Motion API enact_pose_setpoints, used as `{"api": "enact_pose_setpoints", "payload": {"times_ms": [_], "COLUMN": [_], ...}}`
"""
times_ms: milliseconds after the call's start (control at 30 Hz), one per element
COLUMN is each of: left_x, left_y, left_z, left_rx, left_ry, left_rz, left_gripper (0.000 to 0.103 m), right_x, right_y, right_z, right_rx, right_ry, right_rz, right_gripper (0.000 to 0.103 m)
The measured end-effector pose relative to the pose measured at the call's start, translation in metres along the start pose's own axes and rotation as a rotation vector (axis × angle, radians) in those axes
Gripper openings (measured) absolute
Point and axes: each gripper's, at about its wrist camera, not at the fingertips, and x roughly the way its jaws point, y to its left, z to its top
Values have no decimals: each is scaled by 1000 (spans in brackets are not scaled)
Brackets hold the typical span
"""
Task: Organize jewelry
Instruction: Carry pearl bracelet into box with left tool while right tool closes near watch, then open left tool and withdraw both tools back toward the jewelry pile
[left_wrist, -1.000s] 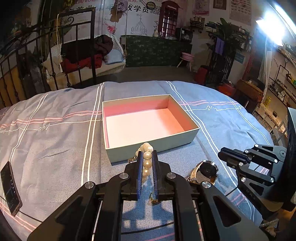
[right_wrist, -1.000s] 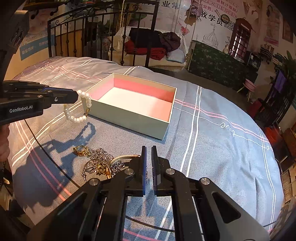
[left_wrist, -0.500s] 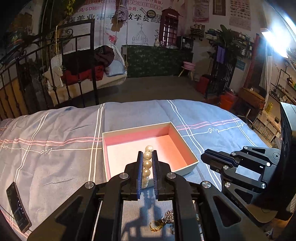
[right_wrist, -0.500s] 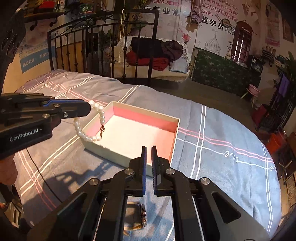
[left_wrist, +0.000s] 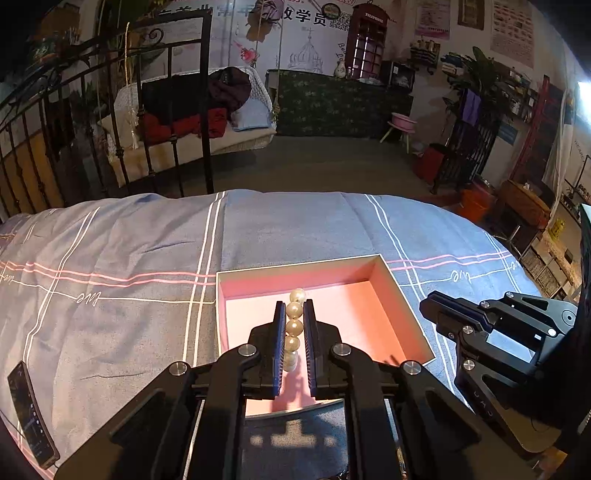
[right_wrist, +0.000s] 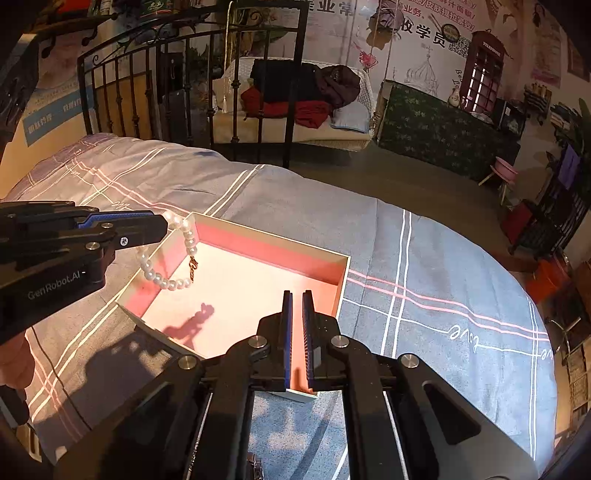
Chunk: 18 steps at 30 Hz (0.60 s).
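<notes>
Hidden: we see only part of the pearl bracelet (left_wrist: 294, 325) in the left wrist view; the rest hangs behind the fingers.
Count: one bracelet, one open box (right_wrist: 334, 258), two grippers.
Left gripper (left_wrist: 294, 314): pinching the bracelet, which we see dangling above the box's pink interior.
Right gripper (right_wrist: 297, 299): pressed together, empty, over the box's near edge.

A: We note both grippers, the left gripper (left_wrist: 294, 317) and the right gripper (right_wrist: 297, 310), share black angular linkage frames with round silver screws behind the fingers.

B: We confirm blue ribbed pads (right_wrist: 287, 332) line the fingers' inner faces; white "GenRobot.AI" lettering sits further back.
</notes>
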Motion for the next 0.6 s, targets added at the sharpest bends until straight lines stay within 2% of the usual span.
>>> {"api": "enact_pose_setpoints", "payload": {"times_ms": [467,500,533,567,600], "left_x": [17,16,14,11,3], "left_y": [-1,1,2,2,3], "left_z": [-7,-7,-7,-7,-7], "left_rx": [-10,-23,-32,-39,-50], "left_ry": [58,56,54,38,-3], "left_rz": [2,3,4,26,58], "left_gripper": [10,18,54,74,95], "right_x": [8,7,6,5,4], "right_y": [-1,-1,0,-1,-1], "right_z": [-2,-3,-4,-6,-7], "right_rx": [2,3,5,9,11], "right_ry": [14,14,10,11,12], "right_rz": [1,3,9,12,14], "right_gripper": [6,6,6,8,22]}}
